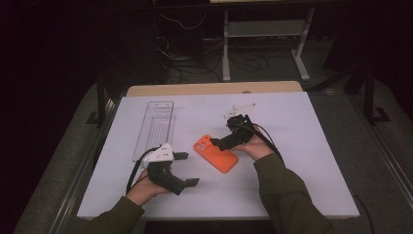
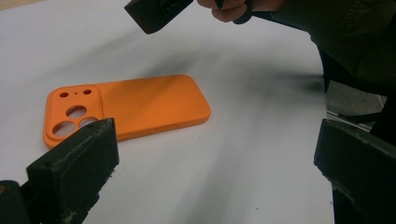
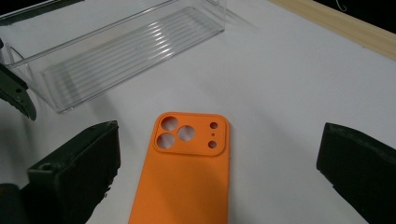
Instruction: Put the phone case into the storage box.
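The orange phone case [image 1: 215,154] lay flat on the white table [image 1: 292,161], back side up, its camera cut-outs at the end farther from me; it sat between my two tongs, touched by neither. In the right gripper view the phone case [image 3: 187,172] ran up between my two black jaws, the cut-out end pointing away from them, with bare table on both sides of it; my right gripper [image 1: 217,143] hung just over its far end in the high view, jaws spread wide and pinching nothing. In the left gripper view the phone case [image 2: 135,109] lay crosswise just ahead of my jaws, its cut-out end close behind the jaw on that view's left; my left gripper [image 1: 187,169] stood near the case's near side, jaws likewise spread and empty; whether it rested on the table or hung just above it I could not tell. Beyond the case in that view one black jaw of my right gripper [image 2: 154,14] came down from the top edge, with my right hand [image 2: 233,8] behind it.

Farther out, past my left gripper and off to the left of the case, a clear plastic tray [image 1: 155,127] lay lengthwise on the table, well apart from the case; in the right gripper view the tray [image 3: 116,51] showed a ribbed floor and low see-through walls, with nothing in it that I could make out.
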Action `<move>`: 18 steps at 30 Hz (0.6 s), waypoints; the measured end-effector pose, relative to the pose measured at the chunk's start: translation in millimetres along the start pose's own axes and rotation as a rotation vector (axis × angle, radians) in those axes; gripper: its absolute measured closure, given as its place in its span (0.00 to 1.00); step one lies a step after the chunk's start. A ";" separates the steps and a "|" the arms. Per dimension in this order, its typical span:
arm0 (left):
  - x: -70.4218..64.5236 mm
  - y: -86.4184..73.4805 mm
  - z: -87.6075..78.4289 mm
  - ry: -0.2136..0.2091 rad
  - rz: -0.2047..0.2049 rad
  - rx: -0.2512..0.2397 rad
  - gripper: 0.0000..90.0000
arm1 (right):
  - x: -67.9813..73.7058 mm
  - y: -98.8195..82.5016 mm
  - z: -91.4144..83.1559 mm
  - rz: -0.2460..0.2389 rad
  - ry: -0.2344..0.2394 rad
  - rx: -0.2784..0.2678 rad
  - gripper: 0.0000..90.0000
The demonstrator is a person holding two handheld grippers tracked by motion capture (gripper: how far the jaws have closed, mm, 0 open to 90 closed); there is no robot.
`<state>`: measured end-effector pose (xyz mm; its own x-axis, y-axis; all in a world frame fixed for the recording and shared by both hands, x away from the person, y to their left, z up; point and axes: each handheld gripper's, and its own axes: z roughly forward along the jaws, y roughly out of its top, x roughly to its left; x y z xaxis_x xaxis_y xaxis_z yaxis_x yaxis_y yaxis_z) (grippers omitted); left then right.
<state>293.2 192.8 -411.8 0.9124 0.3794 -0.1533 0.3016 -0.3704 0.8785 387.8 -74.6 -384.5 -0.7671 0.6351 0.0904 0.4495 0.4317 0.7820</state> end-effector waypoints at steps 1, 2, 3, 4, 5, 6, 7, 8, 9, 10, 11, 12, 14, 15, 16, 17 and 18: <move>0.0 0.0 0.0 0.000 0.002 0.001 0.00 | 0.8 -0.2 0.4 0.002 0.000 0.005 0.00; -0.1 0.1 0.0 -0.001 0.001 0.003 0.00 | 2.6 -0.5 1.6 0.001 0.002 0.011 0.00; -0.1 0.1 0.1 -0.002 0.002 0.003 0.00 | 2.6 -0.5 1.6 0.001 0.002 0.011 0.00; -0.1 0.2 0.0 -0.002 0.003 0.004 0.00 | 3.8 -0.4 1.8 0.003 0.004 0.019 0.00; -0.1 0.2 0.0 -0.002 0.002 0.003 0.00 | 5.2 -0.6 3.0 -0.003 0.008 0.025 0.00; -0.1 0.2 0.0 -0.002 0.002 0.003 0.00 | 5.2 -0.6 3.0 -0.003 0.008 0.025 0.00; -0.1 0.2 -0.1 -0.001 0.002 0.003 0.00 | 6.2 -0.7 3.4 -0.001 0.011 0.030 0.00; -0.2 0.2 0.0 -0.001 0.001 0.003 0.00 | 6.8 -0.8 3.8 -0.003 0.012 0.034 0.00; -0.2 0.1 0.0 -0.001 0.001 0.003 0.00 | 7.5 -0.8 4.3 0.002 0.015 0.037 0.00; -0.1 0.1 0.0 -0.001 0.003 0.003 0.00 | 7.9 -0.9 4.9 0.003 0.016 0.040 0.00; -0.1 0.2 -0.1 -0.002 0.004 0.005 0.00 | 8.0 -1.3 5.5 -0.003 0.016 0.044 0.00; -0.1 0.2 -0.1 -0.002 0.004 0.006 0.00 | 8.8 -1.3 5.9 0.002 0.017 0.050 0.00; -0.4 0.1 0.1 -0.003 0.000 0.005 0.00 | 10.4 -1.5 7.1 0.002 0.020 0.067 0.00; -0.4 0.1 0.1 -0.003 0.000 0.005 0.00 | 10.4 -1.5 7.1 0.002 0.020 0.067 0.00; -0.1 0.2 0.1 -0.002 0.004 0.005 0.00 | 10.6 -1.8 7.7 -0.003 0.018 0.070 0.00; -0.1 0.2 0.0 -0.002 0.004 0.005 0.00 | 11.0 -1.9 7.9 -0.001 0.020 0.075 0.00; -0.7 0.1 0.4 -0.003 -0.004 0.001 0.00 | 11.4 -1.9 8.2 -0.001 0.018 0.079 0.00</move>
<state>292.7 192.3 -411.8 0.9122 0.3780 -0.1581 0.3052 -0.3695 0.8777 381.9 -62.9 -390.0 -0.7755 0.6231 0.1017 0.4833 0.4821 0.7308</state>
